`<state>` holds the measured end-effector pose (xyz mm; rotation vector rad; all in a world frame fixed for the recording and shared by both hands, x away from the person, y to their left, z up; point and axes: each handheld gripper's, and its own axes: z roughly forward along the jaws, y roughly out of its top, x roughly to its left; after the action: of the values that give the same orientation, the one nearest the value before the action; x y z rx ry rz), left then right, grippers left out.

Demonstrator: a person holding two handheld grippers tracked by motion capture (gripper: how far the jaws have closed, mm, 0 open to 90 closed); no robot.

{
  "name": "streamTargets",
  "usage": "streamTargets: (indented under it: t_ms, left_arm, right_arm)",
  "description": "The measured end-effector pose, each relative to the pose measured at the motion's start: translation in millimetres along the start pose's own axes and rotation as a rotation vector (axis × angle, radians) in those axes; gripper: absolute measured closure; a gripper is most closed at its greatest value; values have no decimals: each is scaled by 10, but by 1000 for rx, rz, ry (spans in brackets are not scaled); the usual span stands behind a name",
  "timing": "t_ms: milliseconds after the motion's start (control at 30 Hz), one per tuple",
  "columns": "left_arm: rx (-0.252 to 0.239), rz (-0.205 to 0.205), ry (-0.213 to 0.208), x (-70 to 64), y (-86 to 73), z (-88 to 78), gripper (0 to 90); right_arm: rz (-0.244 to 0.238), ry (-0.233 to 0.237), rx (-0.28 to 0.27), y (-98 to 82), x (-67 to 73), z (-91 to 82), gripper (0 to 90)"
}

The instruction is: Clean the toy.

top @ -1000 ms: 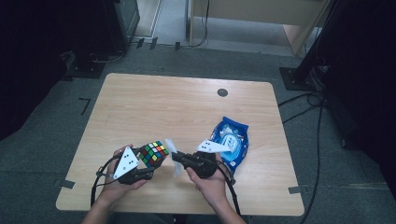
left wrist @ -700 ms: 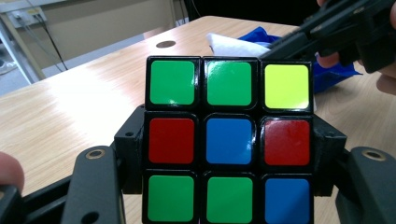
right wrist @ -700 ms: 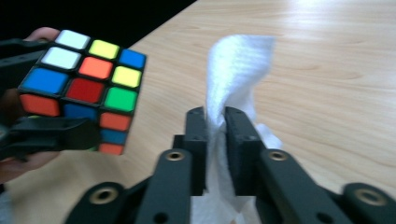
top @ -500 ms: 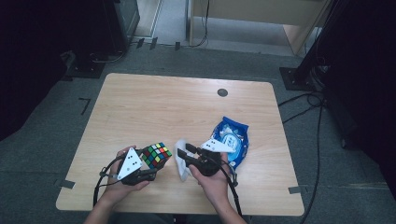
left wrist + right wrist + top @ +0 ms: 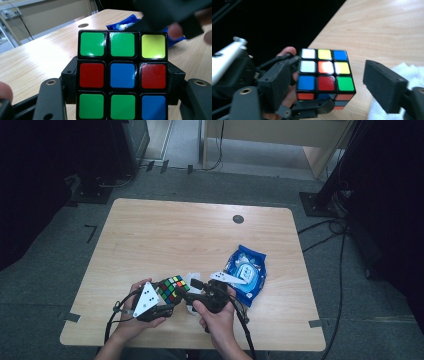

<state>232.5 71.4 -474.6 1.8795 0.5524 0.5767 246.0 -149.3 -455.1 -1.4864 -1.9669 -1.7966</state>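
The cube [image 5: 122, 75] is pinched by the left hand-held gripper [image 5: 162, 302], its green-topped face seen in the left gripper view. In the right gripper view, the right hand-held gripper [image 5: 327, 82], whose jaws have just been opening, is seen spread around the cube without touching it.

The high view looks forward and down from above the person's side of the pale wooden desk [image 5: 165, 235], far enough off to take in its whole top and the grey floor around it. The left gripper view sits very close behind the scrambled, multicoloured plastic puzzle cube [image 5: 122, 75], facing across the desk towards the blue plastic wipes packet [image 5: 125, 23] beyond the cube. The right gripper view looks at the same cube [image 5: 325, 75] from its other side, nearly as close, towards the desk's edge and dark space behind the cube. All three views share the cube [image 5: 172, 289] and the desk beside it.
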Motion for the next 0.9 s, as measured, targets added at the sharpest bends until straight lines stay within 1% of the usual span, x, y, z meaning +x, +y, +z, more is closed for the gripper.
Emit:
streamTargets:
  t_ms: [133, 167, 200, 267, 300, 333, 367, 500, 533, 567, 600, 633, 667, 700, 733, 800, 867, 900]
  left_arm:
    - [-1, 18, -3, -64, 13, 22, 337]
    - [1, 26, -5, -77, 17, 26, 337]
    - [-6, 23, -6, -91, 20, 29, 337]
    - [-8, 28, -7, -97, 28, 25, 337]
    - [-9, 25, -9, -95, 29, 23, 337]
    - [-9, 19, -14, -93, 28, 23, 337]
    - [-11, 13, -19, -89, 26, 23, 336]
    - [-11, -2, -35, -80, 25, 30, 336]
    - [-8, 2, -36, -81, 23, 32, 335]
    - [-1, 8, -45, -79, 21, 34, 316]
    - [12, 9, -60, -79, 18, 41, 275]
    - [22, 18, -69, -80, 11, 45, 241]
    - [31, 31, -73, -76, 2, 46, 224]
    - [39, 36, -79, -68, -8, 43, 220]
    - [41, 39, -82, -57, -19, 42, 218]
    - [55, 65, -64, -30, -43, 36, 219]
    - [80, 94, -22, -5, -74, 46, 229]
    - [85, 89, -13, 9, -84, 48, 230]
  right_arm:
    - [-3, -1, 24, -47, 22, 53, 222]
    - [-4, -1, 28, -55, 28, 65, 247]
    - [0, -3, 36, -64, 35, 74, 263]
    - [5, -19, 49, -79, 28, 86, 323]
    - [22, -12, 49, -84, 15, 87, 330]
    - [49, 3, 56, -86, 6, 83, 333]
    - [58, 6, 60, -86, 0, 79, 337]
    - [51, -3, 56, -82, 8, 69, 341]
    - [51, -6, 59, -80, 9, 65, 341]
    - [48, -18, 58, -73, 4, 57, 342]
    - [45, -27, 50, -65, -5, 50, 342]
    - [50, -36, 41, -45, -25, 29, 342]
    - [60, -33, 32, -17, -53, 2, 342]
    - [70, -34, 25, 15, -80, -30, 342]
    - [65, -36, 13, 48, -106, -66, 341]
    - [59, -46, -5, 110, -123, -143, 341]
    - [58, -36, -7, 150, -132, -195, 341]
    - [57, -28, 4, 162, -134, -204, 341]
